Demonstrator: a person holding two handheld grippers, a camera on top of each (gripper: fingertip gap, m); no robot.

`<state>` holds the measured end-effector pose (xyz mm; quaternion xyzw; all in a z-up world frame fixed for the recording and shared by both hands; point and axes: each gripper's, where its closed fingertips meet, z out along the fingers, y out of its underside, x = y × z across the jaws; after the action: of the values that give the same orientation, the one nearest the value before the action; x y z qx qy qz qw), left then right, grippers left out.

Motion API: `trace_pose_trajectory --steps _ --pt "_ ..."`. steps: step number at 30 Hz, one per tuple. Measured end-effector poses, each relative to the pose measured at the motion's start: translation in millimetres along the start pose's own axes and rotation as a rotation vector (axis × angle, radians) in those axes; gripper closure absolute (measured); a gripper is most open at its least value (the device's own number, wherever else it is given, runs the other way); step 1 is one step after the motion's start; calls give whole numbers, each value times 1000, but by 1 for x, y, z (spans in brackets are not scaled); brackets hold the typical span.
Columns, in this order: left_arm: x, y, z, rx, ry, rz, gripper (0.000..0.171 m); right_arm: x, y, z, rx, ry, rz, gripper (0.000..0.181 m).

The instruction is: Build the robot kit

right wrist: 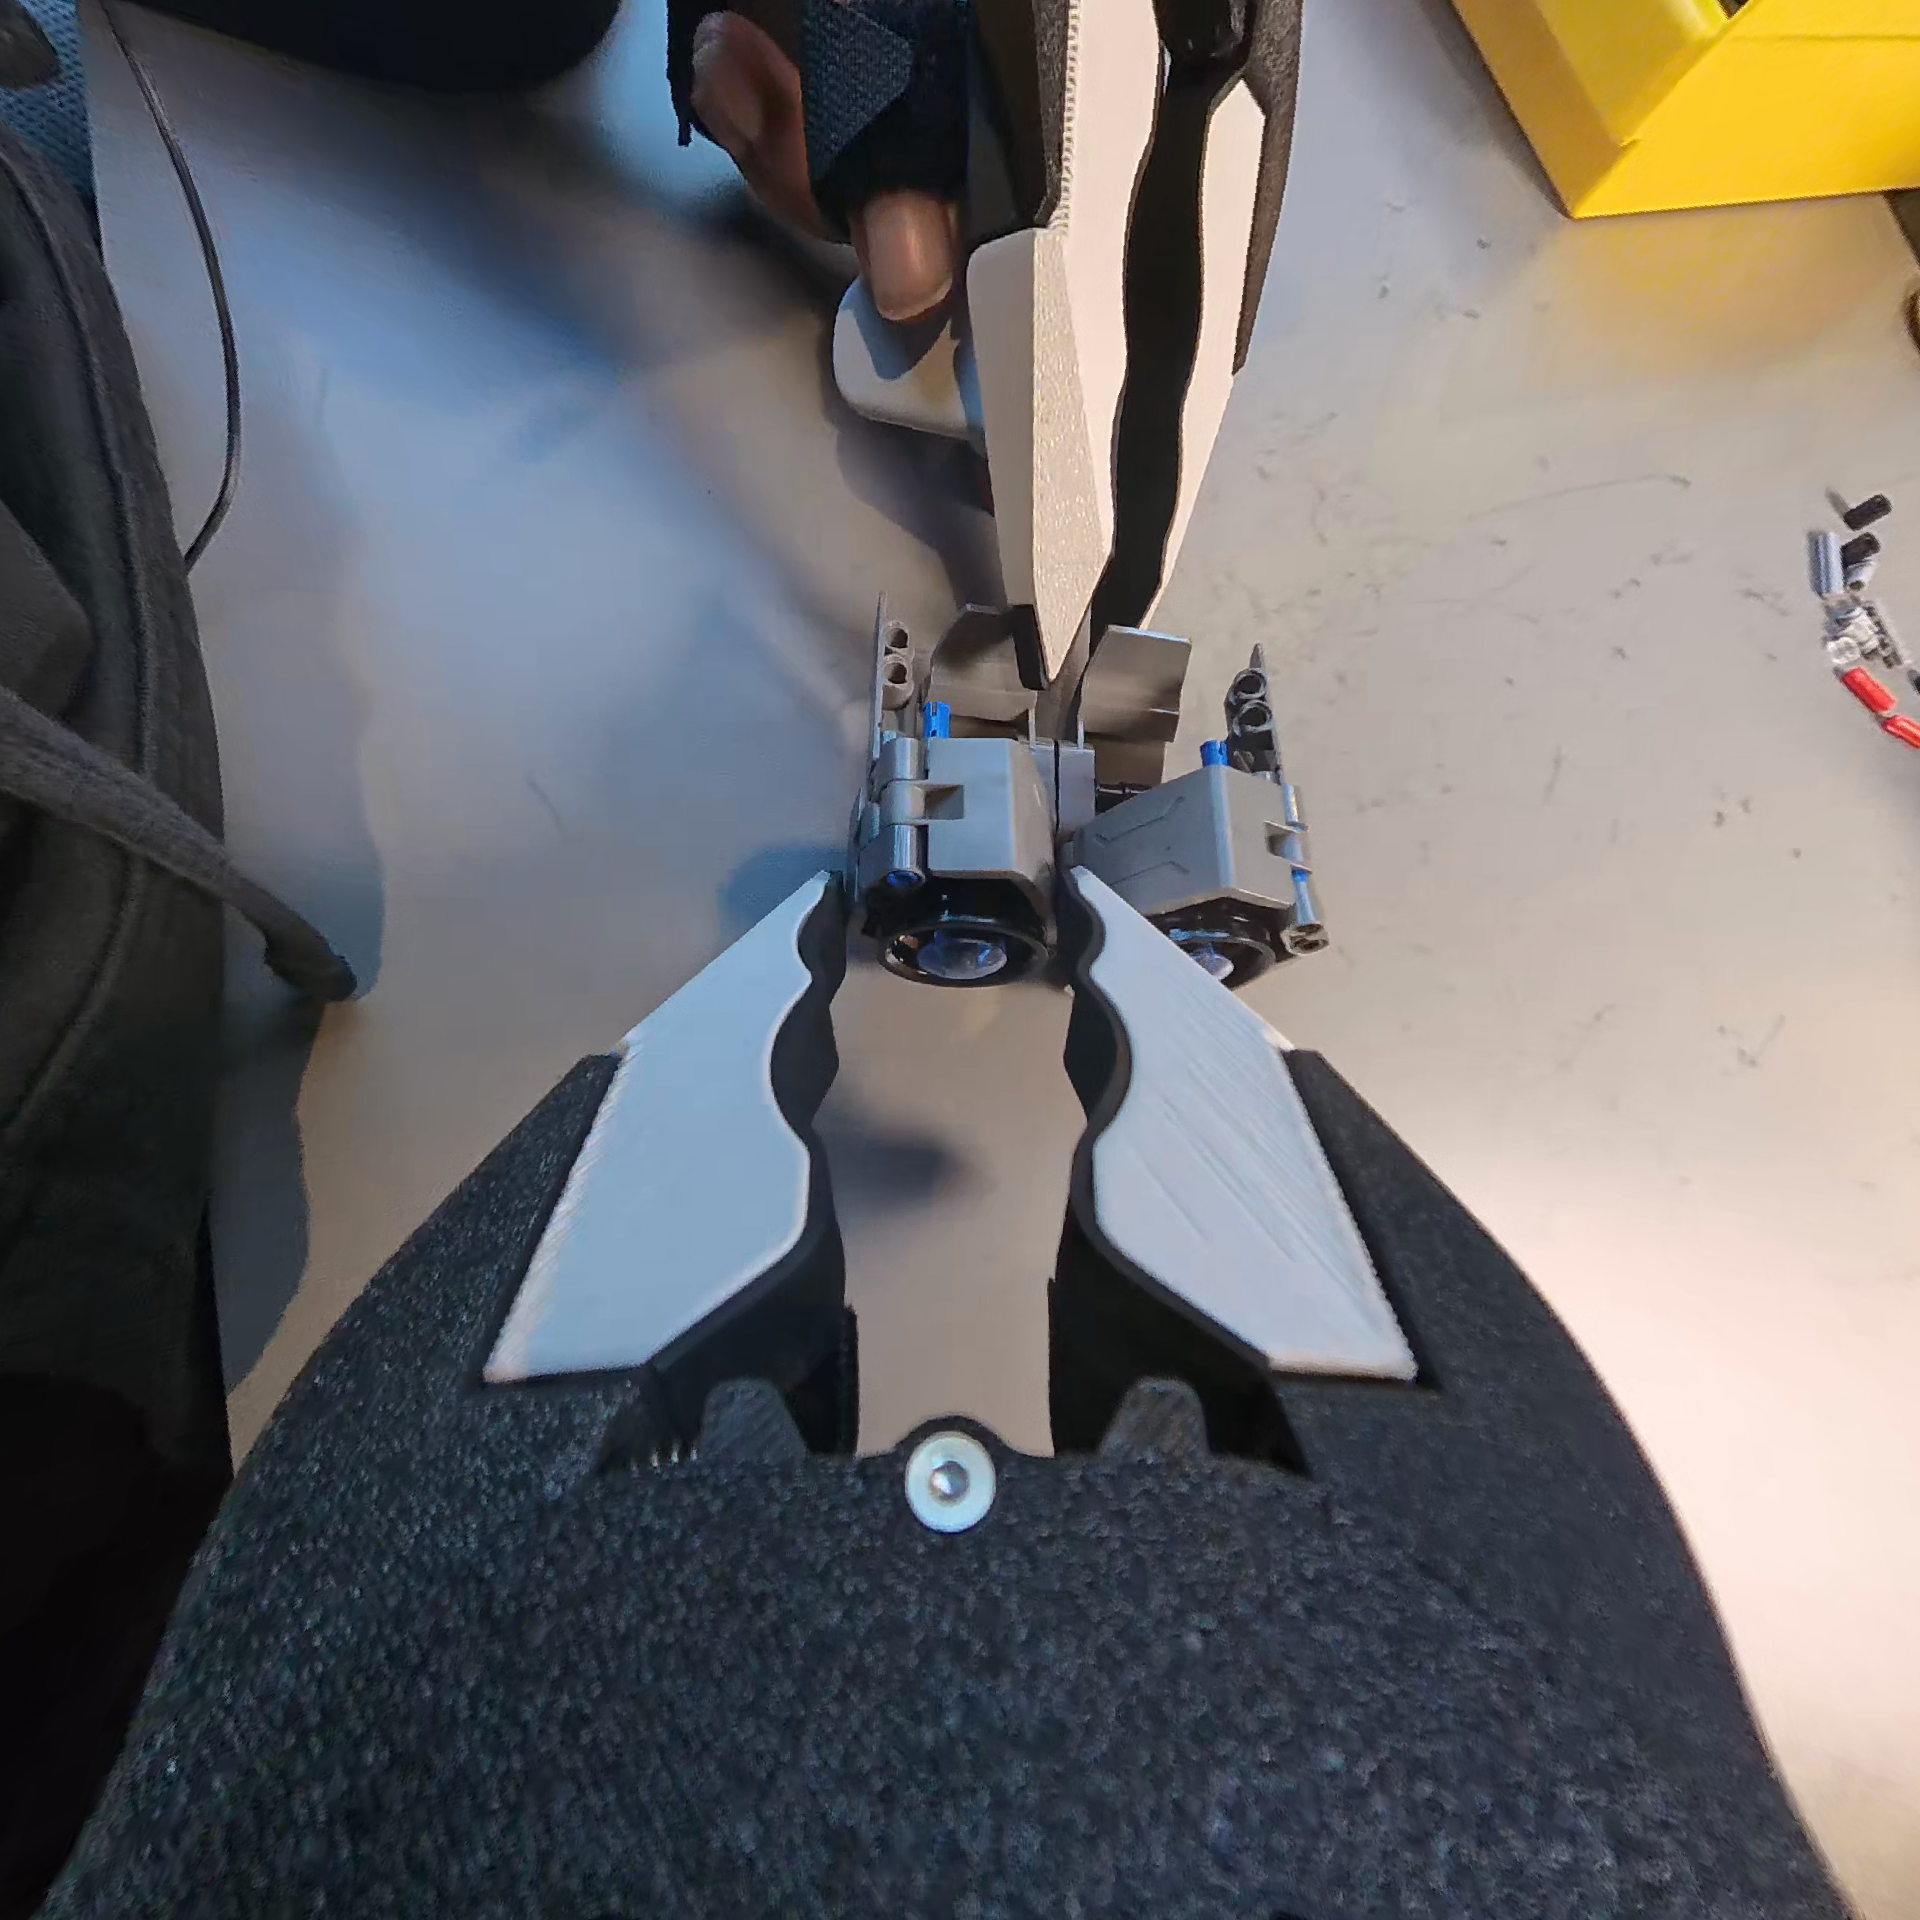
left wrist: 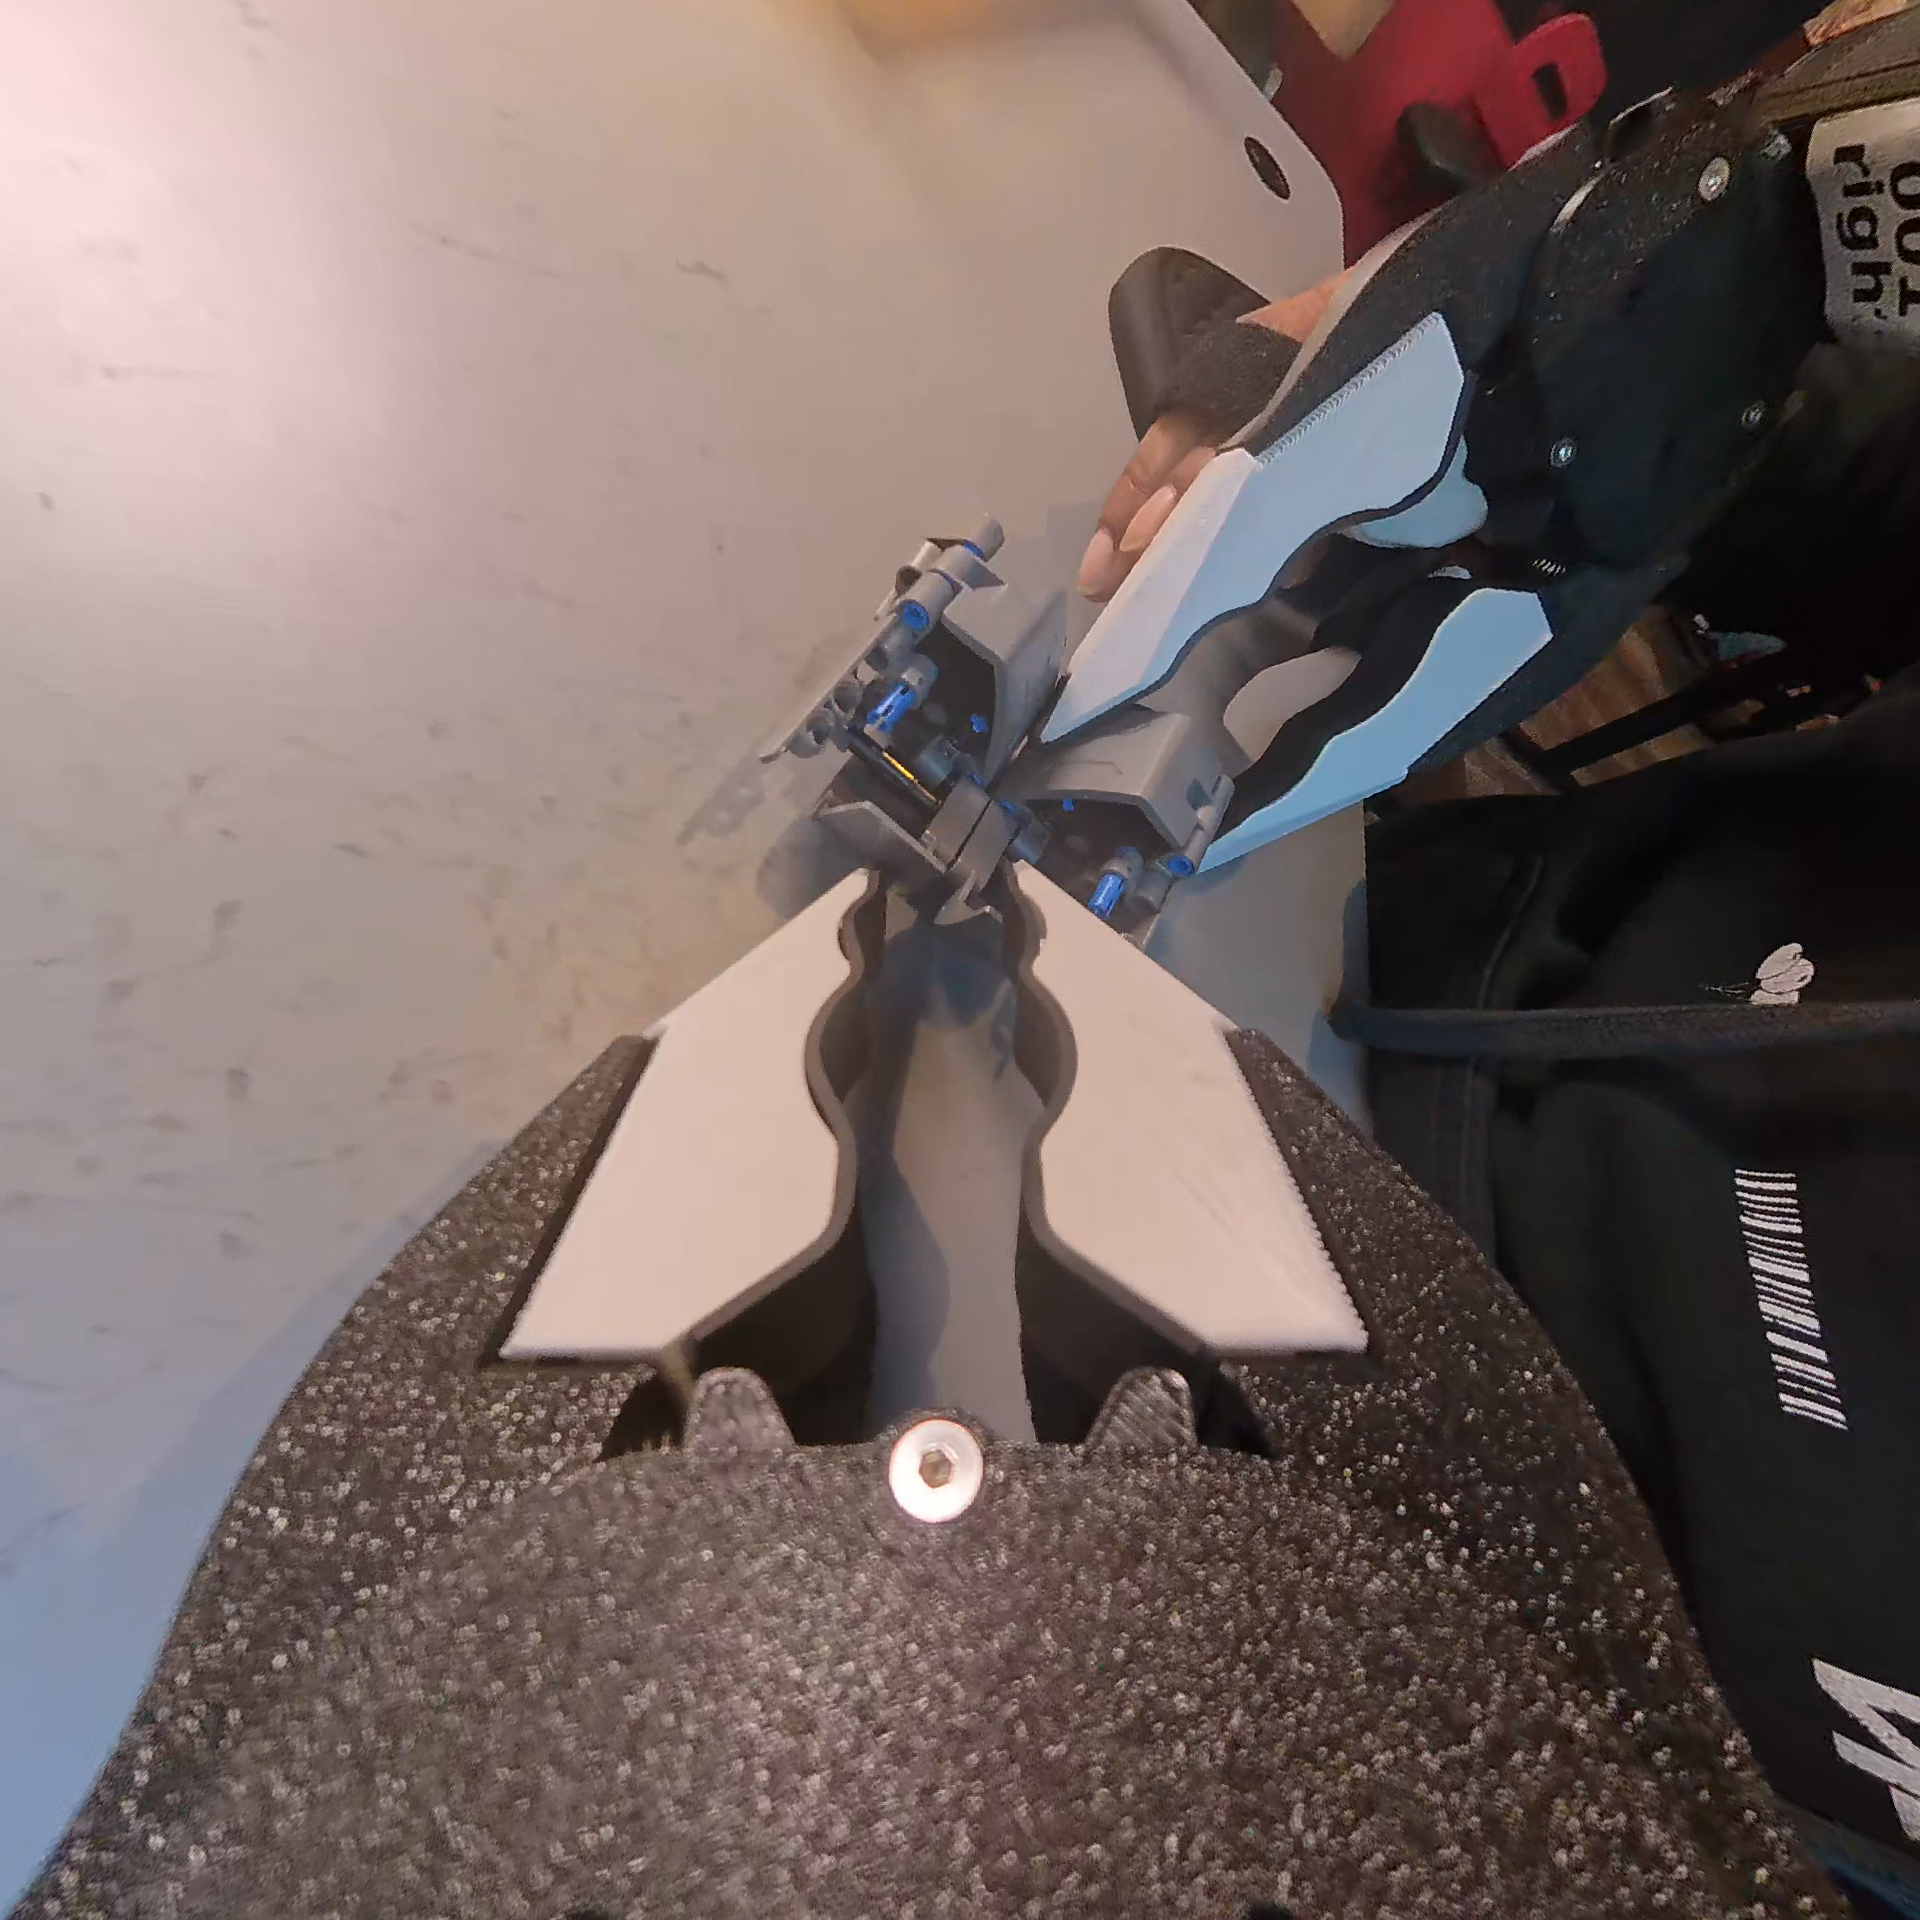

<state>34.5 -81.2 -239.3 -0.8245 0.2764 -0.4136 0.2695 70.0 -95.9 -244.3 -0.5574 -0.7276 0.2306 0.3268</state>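
A grey building-brick model [right wrist: 977, 821] with blue pins and two round black nozzles rests on the pale table [right wrist: 1507, 935]. My right gripper [right wrist: 951, 883] straddles the model's left engine block, with a finger against each side. My left gripper [right wrist: 1055, 665] comes in from the far side, its fingertips pinched on the model's thin middle piece. In the left wrist view my left gripper [left wrist: 948, 894] is closed on the model [left wrist: 925, 707], and my right gripper [left wrist: 1127, 795] reaches in from the upper right around a grey block. A gloved hand [right wrist: 894, 239] holds the left gripper.
A yellow box [right wrist: 1704, 94] stands at the far right corner. Small loose brick pieces [right wrist: 1870, 644] lie at the right edge. A black garment with a drawstring [right wrist: 83, 727] and a black cable [right wrist: 223, 364] lie on the left. A black bag [left wrist: 1662, 1247] sits beyond the table edge. About 5 cm separates my left fingertips from my right.
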Motion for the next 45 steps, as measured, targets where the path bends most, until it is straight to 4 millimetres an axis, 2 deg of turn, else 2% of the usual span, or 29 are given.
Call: trace_pose_trajectory --steps 19,22,27,29,32,36,39,43,45 --pt "4 8 -2 -14 -35 31 155 -3 -3 0 21 -4 108 142" --pt "8 8 -4 -1 2 28 154 -7 -10 -6 35 -57 129 142" --pt "12 8 -23 2 54 108 136 -4 -30 -32 51 -176 167 120" --pt "8 8 -30 2 33 177 120 3 -36 -36 31 -167 165 105" --pt "10 8 -30 16 30 284 99 15 -39 -26 -67 -142 117 75" --pt "4 17 -5 -84 -67 406 69 9 -31 1 -234 -225 23 60" --pt "7 18 10 -124 -95 462 64 8 -14 16 -357 -272 -33 61" --pt "1 18 20 -157 -166 522 81 4 1 21 -418 -330 -43 79" --pt "0 17 21 -155 -169 517 83 4 1 22 -394 -335 -14 80"
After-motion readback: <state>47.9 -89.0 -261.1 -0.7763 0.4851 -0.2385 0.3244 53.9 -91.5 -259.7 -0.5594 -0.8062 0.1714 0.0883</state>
